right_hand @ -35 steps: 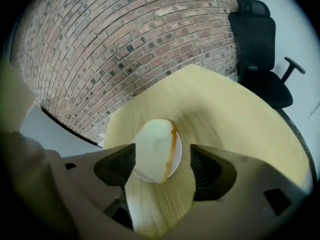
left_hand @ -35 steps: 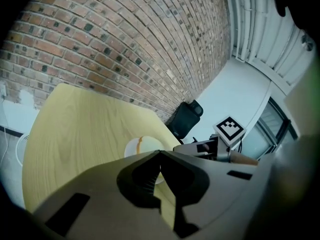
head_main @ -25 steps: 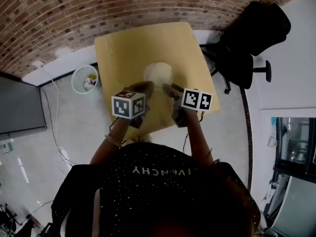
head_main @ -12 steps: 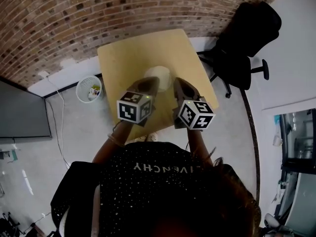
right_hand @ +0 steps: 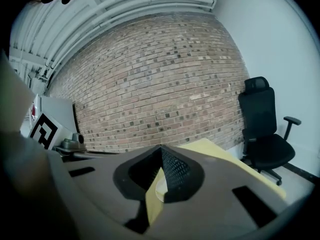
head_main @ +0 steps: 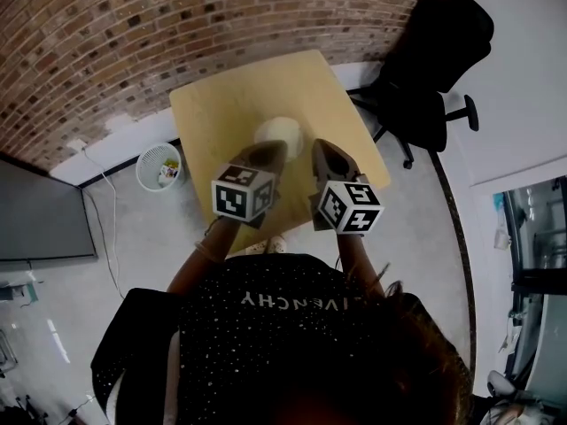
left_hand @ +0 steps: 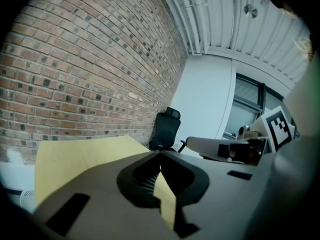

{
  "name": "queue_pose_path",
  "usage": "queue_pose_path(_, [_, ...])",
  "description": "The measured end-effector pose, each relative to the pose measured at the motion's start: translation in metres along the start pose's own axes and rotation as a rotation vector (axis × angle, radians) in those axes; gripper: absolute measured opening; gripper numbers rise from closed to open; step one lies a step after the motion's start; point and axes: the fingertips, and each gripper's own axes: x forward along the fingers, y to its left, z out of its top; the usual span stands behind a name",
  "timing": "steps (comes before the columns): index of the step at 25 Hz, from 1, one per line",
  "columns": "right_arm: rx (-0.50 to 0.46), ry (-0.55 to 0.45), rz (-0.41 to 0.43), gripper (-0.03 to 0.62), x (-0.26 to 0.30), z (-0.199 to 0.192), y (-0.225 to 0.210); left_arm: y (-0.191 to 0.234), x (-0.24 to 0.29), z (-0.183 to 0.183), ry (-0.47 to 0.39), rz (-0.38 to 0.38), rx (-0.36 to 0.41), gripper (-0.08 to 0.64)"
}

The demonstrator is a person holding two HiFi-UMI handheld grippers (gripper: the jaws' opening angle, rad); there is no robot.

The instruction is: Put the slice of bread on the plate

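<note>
Yellow table (head_main: 221,113) below — left tool (left_hand: 160,153) clenched empty, right tool (right_hand: 161,148) likewise.

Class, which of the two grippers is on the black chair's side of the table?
The right gripper, nearest the chair; the left gripper is toward the bin.

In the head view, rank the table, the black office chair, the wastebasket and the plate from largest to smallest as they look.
Table, largest.
Office chair.
Wastebasket and plate: look about alike, so unranked.
</note>
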Motion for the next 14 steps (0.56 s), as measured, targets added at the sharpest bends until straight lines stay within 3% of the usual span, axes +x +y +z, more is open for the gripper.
queue_pose_path(14, [0.018, 0.018, -0.012, 0.011, -0.001, 0.001, -0.013, -0.007, 0.013, 0.000, 0.022, -0.026, 0.007, 0.009])
